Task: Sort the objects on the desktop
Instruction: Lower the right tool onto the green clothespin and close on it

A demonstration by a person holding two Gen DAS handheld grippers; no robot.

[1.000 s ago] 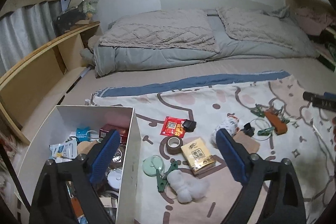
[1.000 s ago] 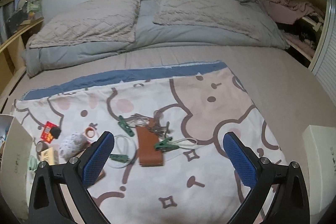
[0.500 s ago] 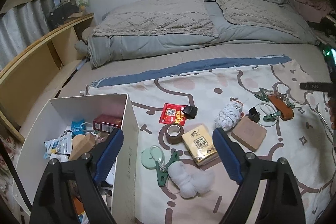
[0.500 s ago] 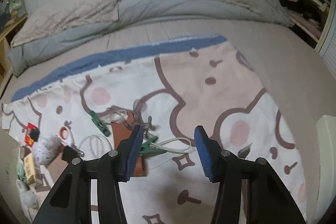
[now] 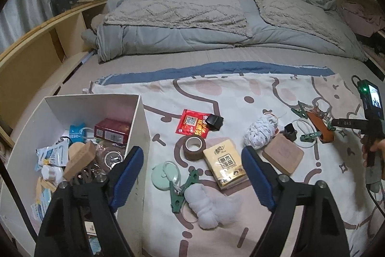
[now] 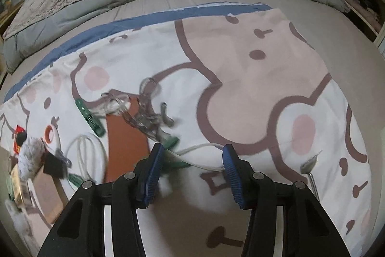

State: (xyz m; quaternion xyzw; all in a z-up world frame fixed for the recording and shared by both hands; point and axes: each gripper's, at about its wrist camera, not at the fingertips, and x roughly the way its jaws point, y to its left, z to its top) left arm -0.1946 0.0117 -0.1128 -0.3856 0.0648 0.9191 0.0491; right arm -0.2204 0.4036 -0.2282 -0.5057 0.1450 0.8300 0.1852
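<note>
- Right gripper [image 6: 190, 169] low over patterned sheet [image 6: 252, 78], blue fingers [image 6: 154, 170] partly parted, nothing pinched.
- White cable [image 6: 204, 164] lying across the gap between them.
- Green clip [image 6: 90, 117], brown leather case [image 6: 126, 143] to the left.

Left hand-held gripper [image 5: 192, 175] closing, empty; right hand-held gripper [image 6: 191, 169] half-parted, angled down.

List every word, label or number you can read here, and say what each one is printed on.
"原木" and "纯品": front of the yellow tissue pack.
Red sachet: a QR code and yellow characters, too blurred to read.
Dark red box in the white box: label too small.
Black handle at right: white letters, illegible.
</note>
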